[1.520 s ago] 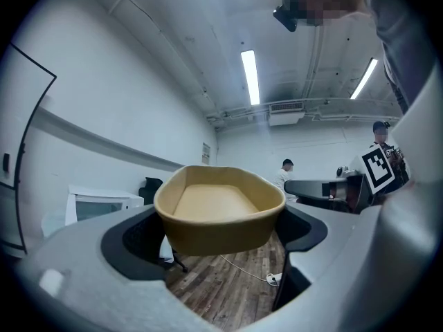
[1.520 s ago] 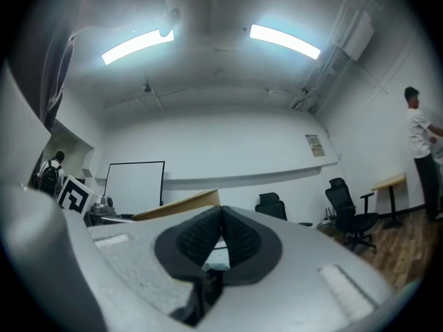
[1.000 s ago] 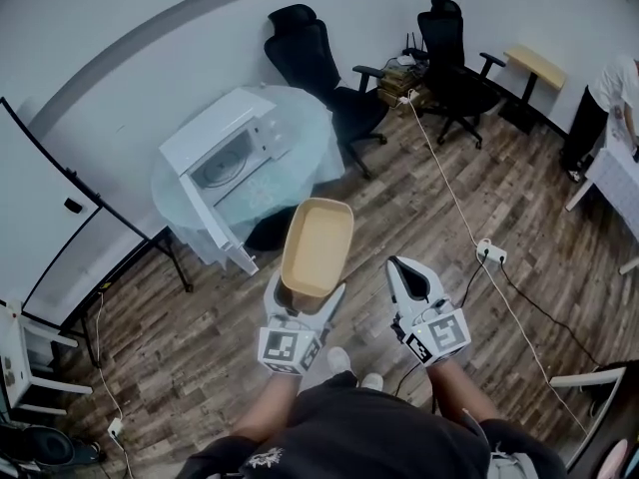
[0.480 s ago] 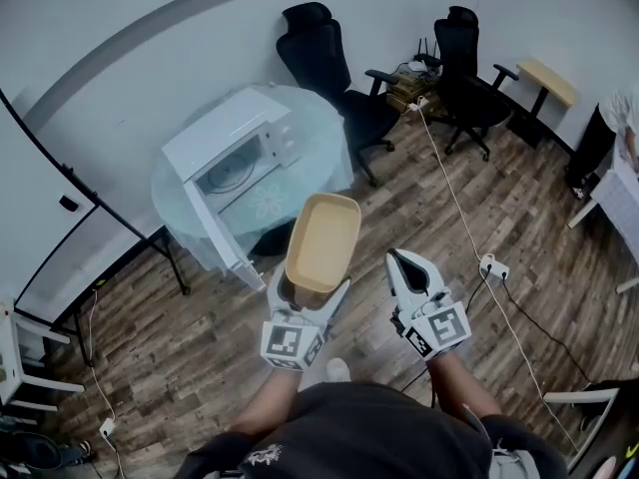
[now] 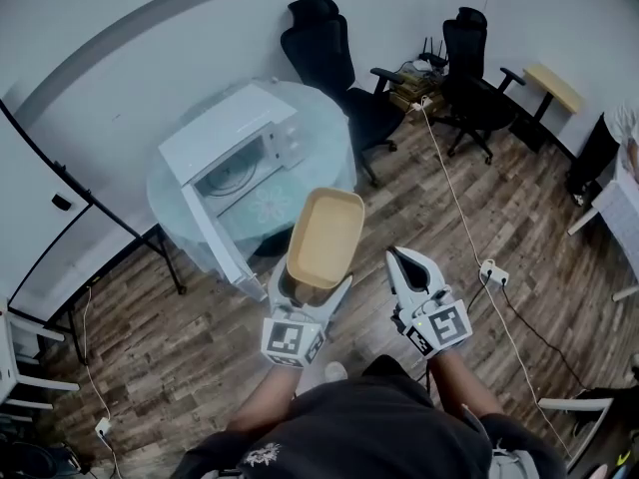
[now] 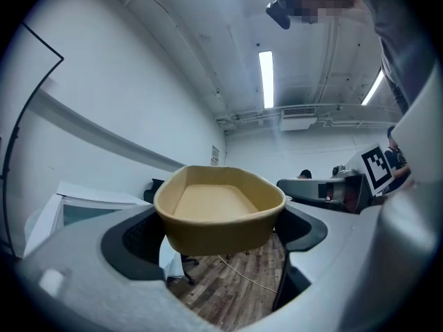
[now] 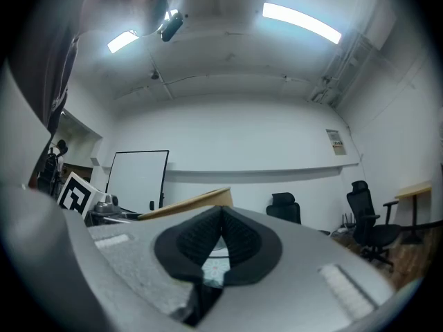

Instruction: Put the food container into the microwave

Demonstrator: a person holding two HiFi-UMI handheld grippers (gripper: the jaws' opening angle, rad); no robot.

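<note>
A tan, empty food container point(image 5: 323, 238) is held level in front of me, with my left gripper point(image 5: 307, 289) shut on its near end; in the left gripper view the container point(image 6: 220, 209) sits between the dark pads. A white microwave point(image 5: 232, 156) stands on a round glass table point(image 5: 329, 148) ahead and to the left, its door point(image 5: 213, 246) swung open toward me and the turntable visible inside. My right gripper point(image 5: 404, 265) hangs beside the container, shut with nothing in it; its pads point(image 7: 220, 239) meet in the right gripper view.
Two black office chairs point(image 5: 329, 58) point(image 5: 474, 73) stand behind the table. A white cable point(image 5: 454, 203) runs across the wood floor to a power strip point(image 5: 492, 272). A whiteboard point(image 5: 60, 238) is at the left and a small wooden side table point(image 5: 552, 86) at the far right.
I have moved a little closer to the table; the microwave and table sit nearer and lower in the head view. The container stays held in the left gripper and the right stays shut.
</note>
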